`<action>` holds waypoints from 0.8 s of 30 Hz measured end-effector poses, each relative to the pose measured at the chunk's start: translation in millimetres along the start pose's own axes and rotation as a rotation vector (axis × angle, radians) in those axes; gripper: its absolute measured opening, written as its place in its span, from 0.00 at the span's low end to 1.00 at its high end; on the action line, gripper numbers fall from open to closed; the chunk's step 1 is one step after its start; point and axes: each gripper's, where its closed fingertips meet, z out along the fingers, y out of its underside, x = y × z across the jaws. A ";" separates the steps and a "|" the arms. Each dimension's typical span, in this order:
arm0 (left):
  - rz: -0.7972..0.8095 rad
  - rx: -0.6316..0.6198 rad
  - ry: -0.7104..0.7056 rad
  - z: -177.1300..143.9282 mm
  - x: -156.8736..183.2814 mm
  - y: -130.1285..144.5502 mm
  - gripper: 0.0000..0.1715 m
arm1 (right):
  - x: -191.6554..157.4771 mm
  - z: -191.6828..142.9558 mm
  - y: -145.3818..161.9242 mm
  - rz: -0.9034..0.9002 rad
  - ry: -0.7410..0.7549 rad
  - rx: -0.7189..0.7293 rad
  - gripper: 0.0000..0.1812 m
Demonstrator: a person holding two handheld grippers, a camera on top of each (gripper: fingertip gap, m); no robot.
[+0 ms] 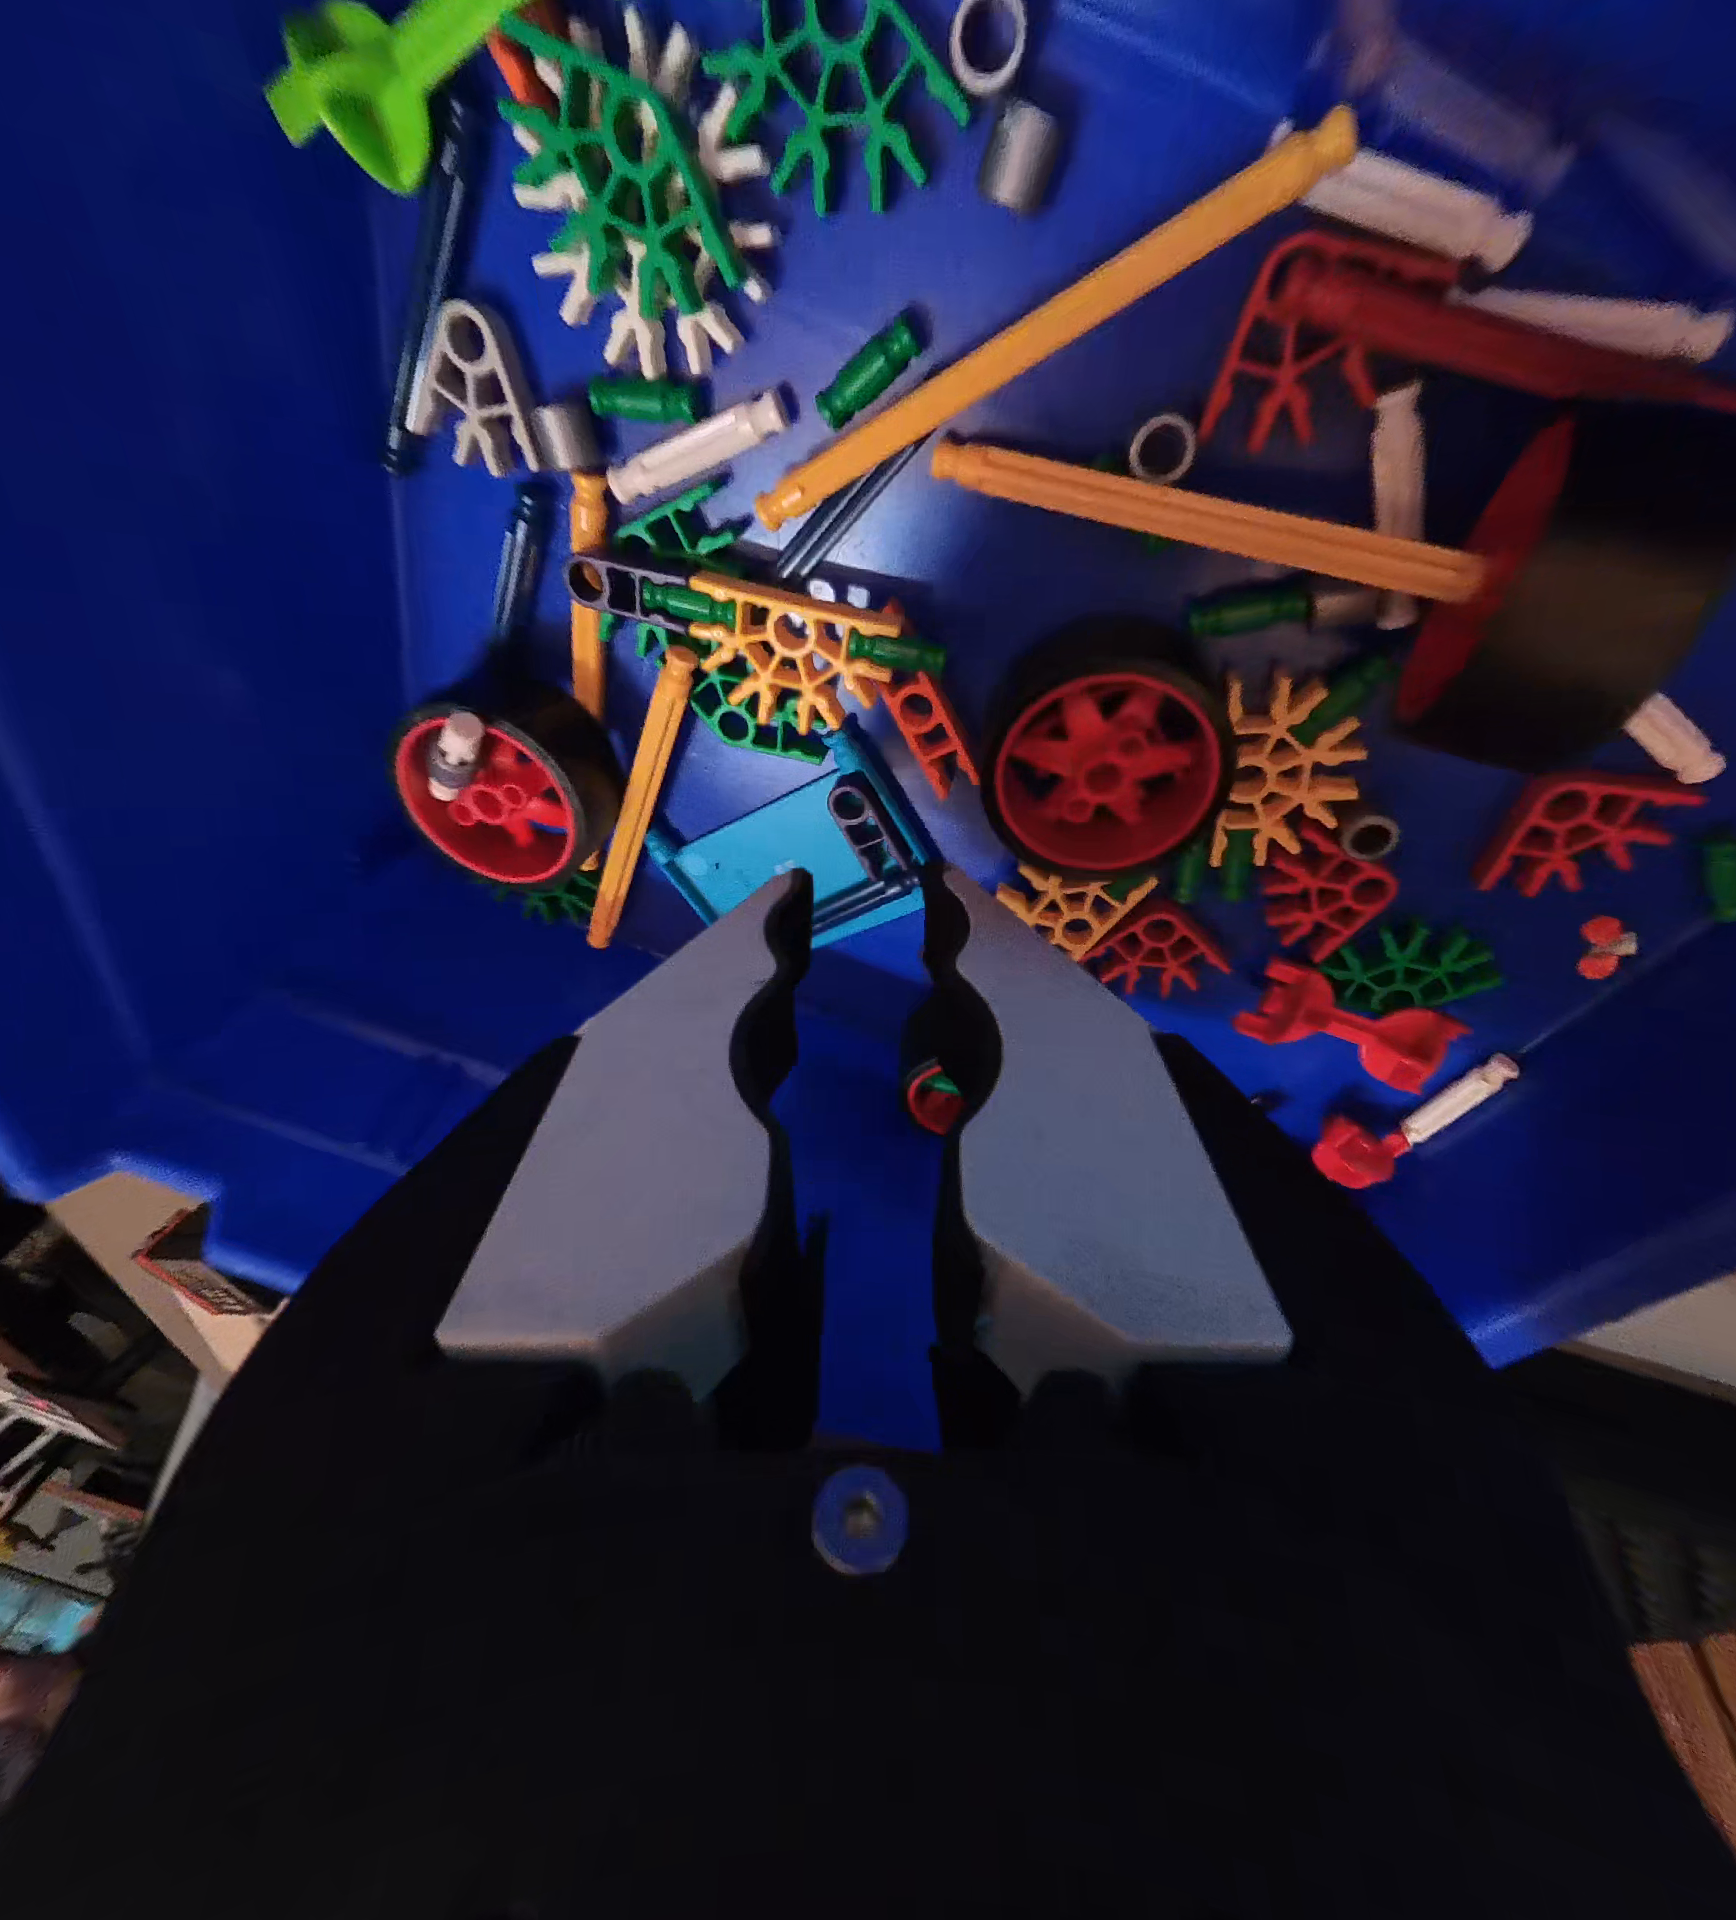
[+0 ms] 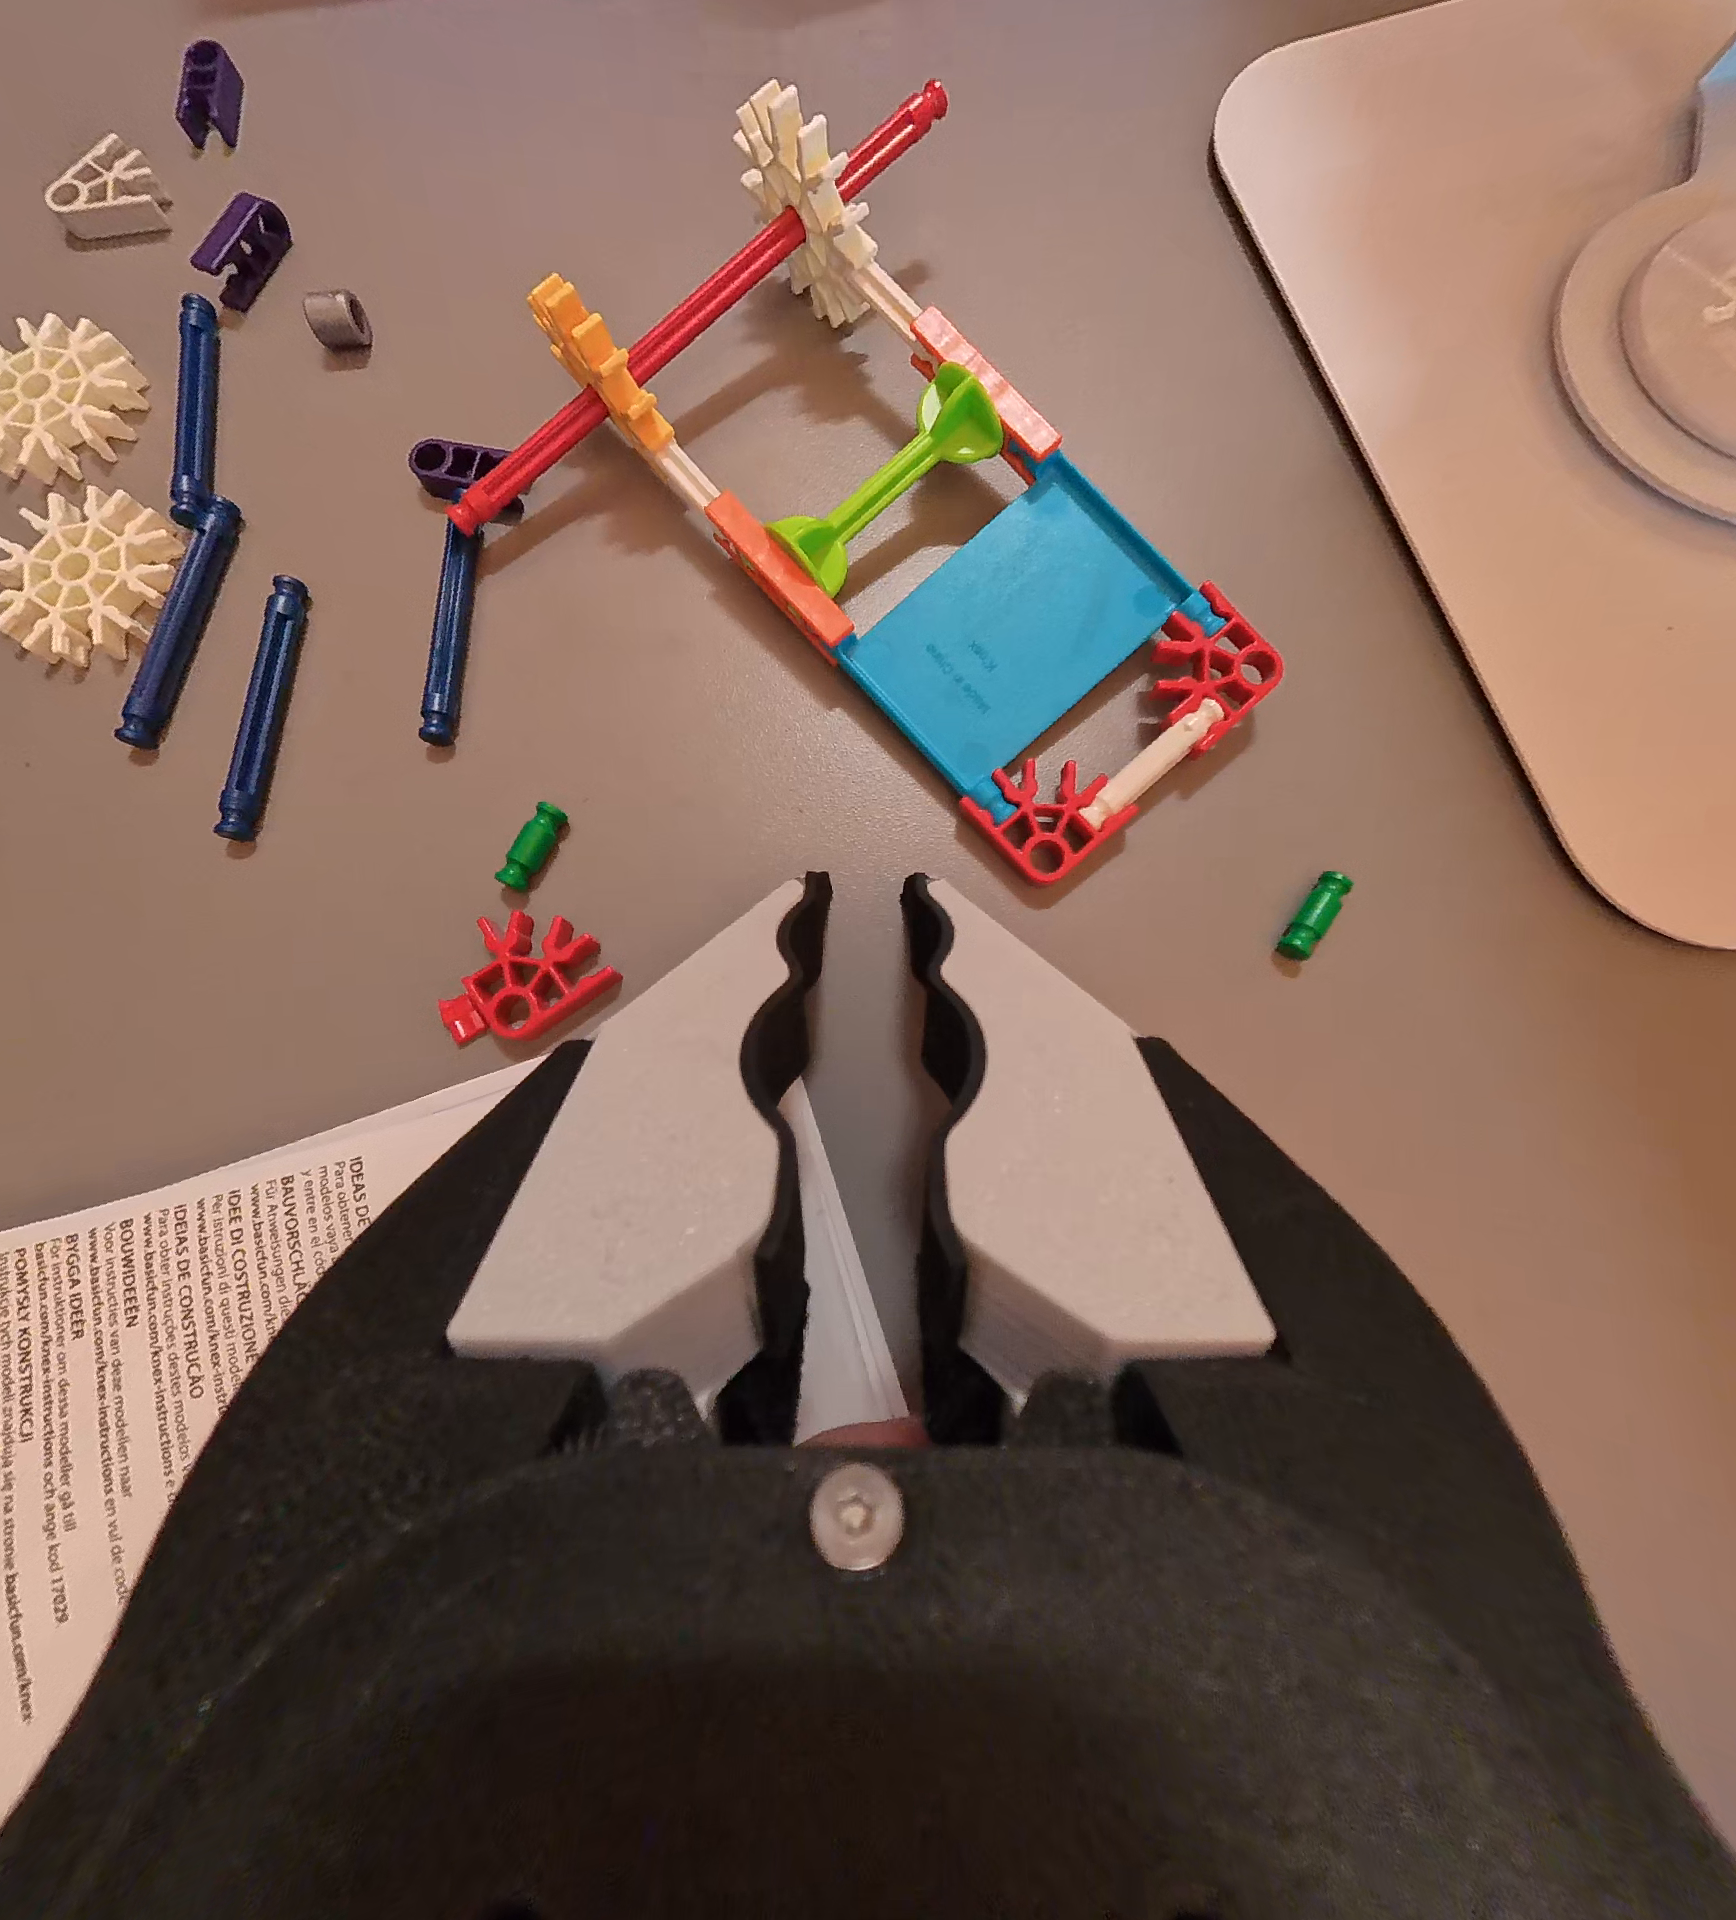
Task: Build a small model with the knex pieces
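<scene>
My left hand-held gripper (image 1: 864,904) hangs open and empty over the blue bin (image 1: 168,727) of toy parts. Its tips sit just above a light blue panel (image 1: 770,842), with a red wheel (image 1: 1103,769) at two o'clock. My right hand-held gripper (image 2: 864,894) is open and empty above the grey counter (image 2: 739,831). The half-built toy frame (image 2: 999,623) lies near at one o'clock, and a red connector (image 2: 526,987) at nine o'clock.

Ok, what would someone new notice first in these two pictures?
In the left wrist view, a blue bin littered with bright construction-toy pieces, with a red-hubbed wheel near the middle, just beyond the open left hand-held gripper. In the right wrist view, a half-built model with a turquoise panel lies on the grey table, ahead of the right hand-held gripper.
</scene>
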 end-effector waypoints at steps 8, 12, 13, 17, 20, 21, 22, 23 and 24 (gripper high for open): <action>-0.055 -0.032 0.064 25.1 3.4 4.7 0.13 | 0.0 -0.2 0.1 -0.001 0.001 0.000 0.08; -0.049 -0.027 0.078 26.1 3.4 4.0 0.08 | -0.7 -0.2 0.1 -0.006 -0.001 -0.002 0.07; -0.042 -0.024 0.072 25.9 2.4 3.6 0.08 | -0.7 -0.2 0.1 -0.007 -0.001 -0.002 0.07; -0.035 -0.020 0.044 23.9 -0.8 6.0 0.07 | -0.9 -0.3 0.3 -0.006 -0.002 -0.001 0.07; -0.033 -0.007 0.024 19.5 -2.1 7.7 0.06 | -0.9 -0.3 0.2 -0.005 -0.003 -0.001 0.07; -0.034 -0.002 0.019 18.0 -2.0 8.0 0.06 | -0.8 -0.3 0.2 -0.005 -0.003 -0.001 0.07; -0.033 0.002 0.018 16.5 -1.0 8.2 0.06 | -0.9 -0.3 0.2 -0.004 -0.003 -0.001 0.07; -0.028 0.007 0.018 15.3 0.5 8.0 0.06 | -0.8 -0.2 0.1 -0.004 -0.003 0.000 0.07; -0.024 0.011 0.017 14.6 1.7 7.8 0.06 | -0.8 -0.3 0.2 -0.004 -0.002 0.000 0.07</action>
